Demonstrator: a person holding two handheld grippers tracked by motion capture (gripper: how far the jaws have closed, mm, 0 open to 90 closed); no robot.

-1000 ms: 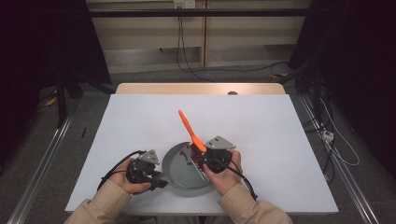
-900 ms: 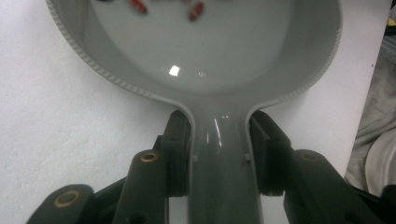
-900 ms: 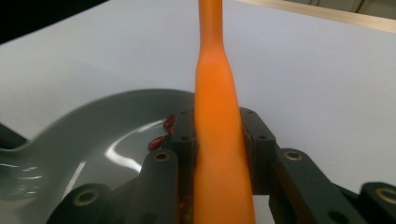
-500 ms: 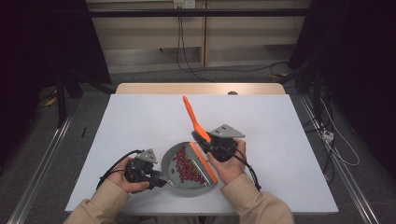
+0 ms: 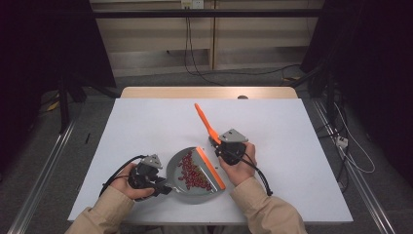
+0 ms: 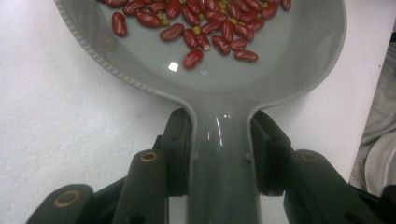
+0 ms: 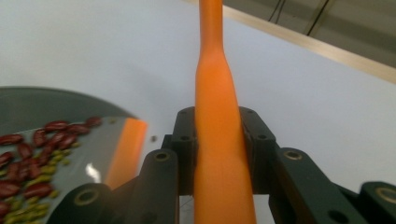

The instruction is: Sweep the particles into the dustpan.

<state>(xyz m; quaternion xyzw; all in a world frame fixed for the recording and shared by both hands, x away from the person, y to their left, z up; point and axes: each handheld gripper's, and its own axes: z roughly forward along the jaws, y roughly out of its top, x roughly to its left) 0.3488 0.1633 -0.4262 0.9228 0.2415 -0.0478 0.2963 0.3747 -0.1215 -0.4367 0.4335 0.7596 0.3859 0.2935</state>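
A grey dustpan point(image 5: 173, 168) lies on the white table near its front edge and holds several red beans point(image 5: 192, 173) with small yellowish bits among them. My left gripper point(image 5: 161, 188) is shut on the pan's handle point(image 6: 222, 177), with a pad on each side of it. Beans point(image 6: 205, 28) are spread across the bowl of the pan point(image 6: 285, 60). My right gripper point(image 5: 215, 142) is shut on the orange handle point(image 5: 204, 119) of a scraper. The scraper's orange-edged blade point(image 5: 210, 168) rests along the pan's right side. The right gripper view looks up that handle point(image 7: 219, 140) past the blade edge point(image 7: 126, 149).
The white tabletop point(image 5: 292, 146) stretches wide to the right and toward the far wooden edge point(image 5: 209, 92). Cables trail from both grippers over the front edge. Beyond the table are a dark floor with cords and metal rails on both sides.
My right gripper has moved away from the person and to the right with the scraper. The blade has gone from the pan's middle to its right side, uncovering the beans. The left gripper kept still.
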